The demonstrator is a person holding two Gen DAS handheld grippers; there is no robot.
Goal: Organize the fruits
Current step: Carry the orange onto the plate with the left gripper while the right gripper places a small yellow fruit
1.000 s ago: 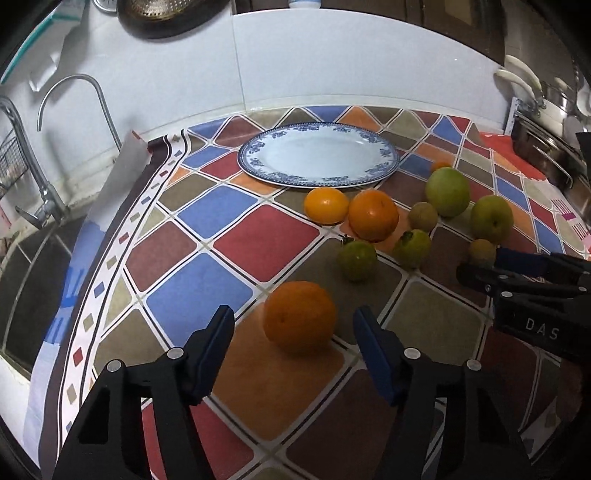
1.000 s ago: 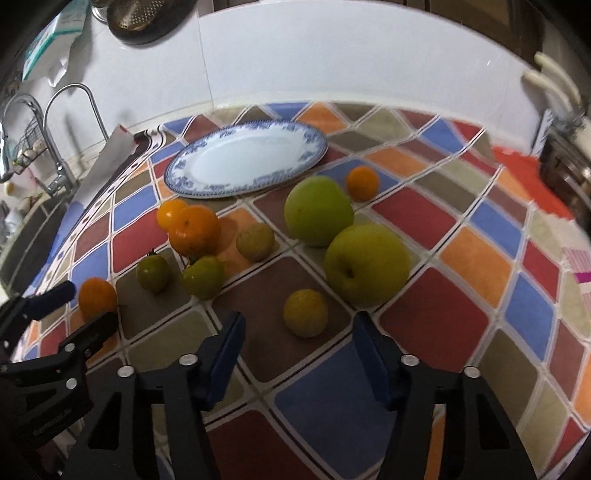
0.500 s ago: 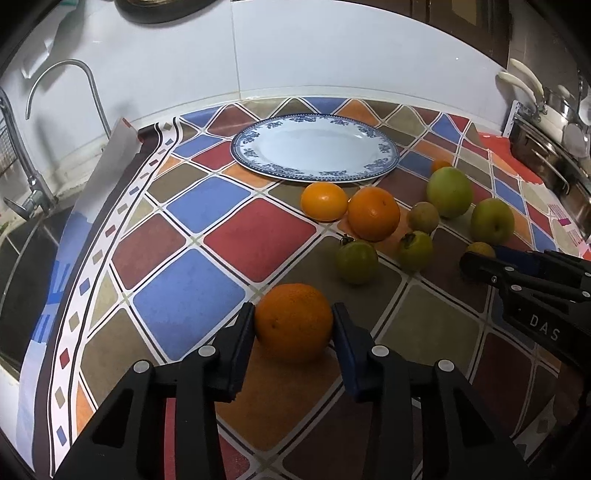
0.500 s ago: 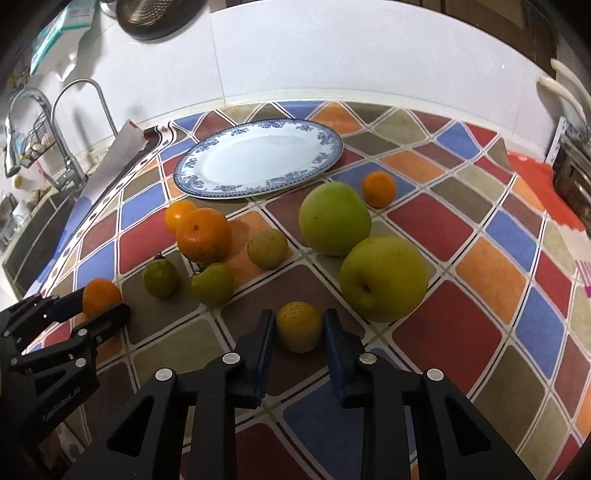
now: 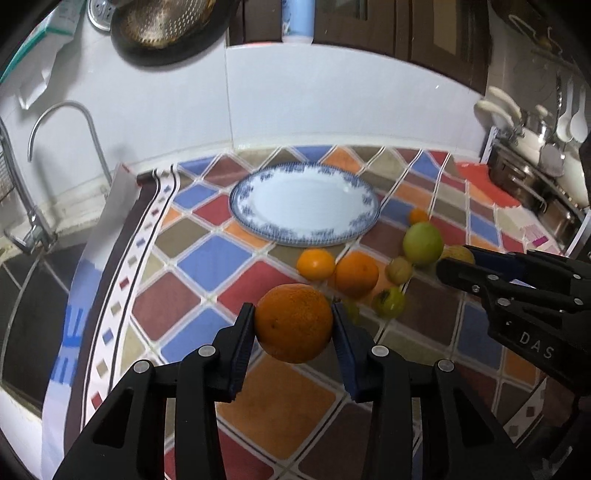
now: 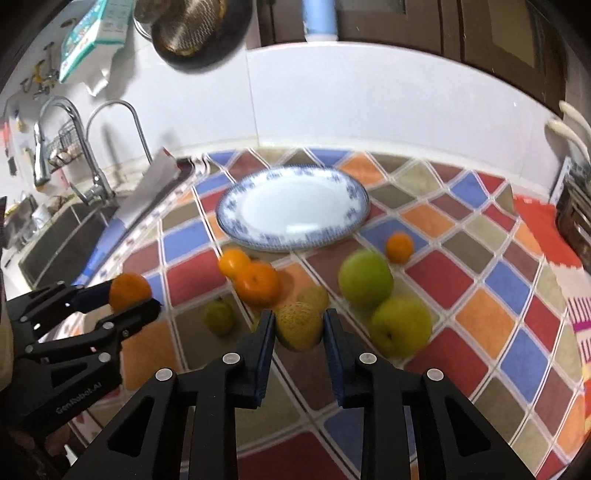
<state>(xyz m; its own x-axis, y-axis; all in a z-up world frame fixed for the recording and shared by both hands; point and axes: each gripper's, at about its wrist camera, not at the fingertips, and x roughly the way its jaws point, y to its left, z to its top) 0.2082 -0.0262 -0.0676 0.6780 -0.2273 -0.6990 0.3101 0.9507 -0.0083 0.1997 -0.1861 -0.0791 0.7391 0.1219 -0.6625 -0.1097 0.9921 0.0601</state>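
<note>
My left gripper (image 5: 294, 325) is shut on a large orange (image 5: 294, 323) and holds it above the checkered cloth. My right gripper (image 6: 298, 326) is shut on a small yellow fruit (image 6: 298, 325), also lifted off the cloth. The blue-rimmed white plate (image 5: 236, 206) lies empty at the back; its rim (image 6: 221, 218) shows in the right wrist view too. Between plate and grippers lie two oranges (image 6: 256, 282), two green apples (image 6: 365, 278), small green fruits (image 6: 219, 317) and a tiny orange (image 6: 399, 247). Each gripper shows at the edge of the other's view.
A sink (image 6: 62, 240) with curved taps (image 5: 62, 122) lies to the left of the cloth's edge. White tiled wall runs behind the plate. Metal pans and utensils (image 5: 532, 173) stand at the far right. A colander (image 5: 166, 22) hangs above.
Both grippers closed on their fruits, the left on the large orange and the right on the small yellow fruit, then rose with them off the cloth.
</note>
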